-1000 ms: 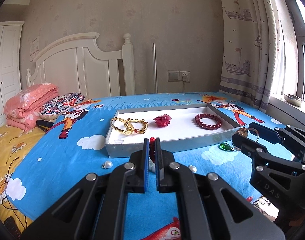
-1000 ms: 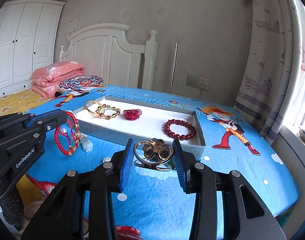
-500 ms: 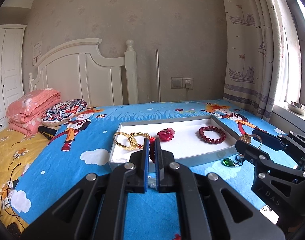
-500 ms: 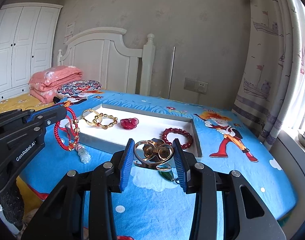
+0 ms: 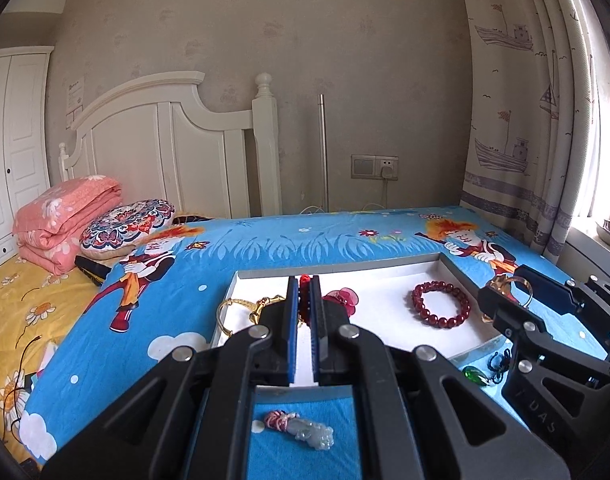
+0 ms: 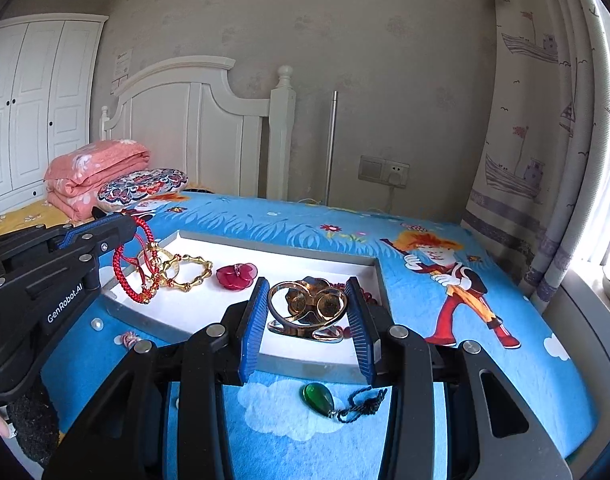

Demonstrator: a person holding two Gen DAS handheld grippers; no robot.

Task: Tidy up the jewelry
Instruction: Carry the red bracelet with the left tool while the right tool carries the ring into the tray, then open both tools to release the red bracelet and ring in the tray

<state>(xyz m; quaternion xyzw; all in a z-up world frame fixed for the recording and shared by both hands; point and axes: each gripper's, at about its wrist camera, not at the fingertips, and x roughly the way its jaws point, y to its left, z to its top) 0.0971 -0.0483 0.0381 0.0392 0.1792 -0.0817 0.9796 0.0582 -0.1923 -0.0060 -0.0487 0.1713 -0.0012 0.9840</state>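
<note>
The left tool (image 5: 303, 300) is pinched together on a red cord bracelet (image 6: 133, 266), dangling it over the white tray's (image 6: 209, 308) near-left corner, likely for a clean drop. The right tool (image 6: 308, 312) clamps a gold bangle (image 6: 307, 306) above the tray's near edge. A green pendant (image 6: 319, 399) lies on the bed before the tray.
</note>
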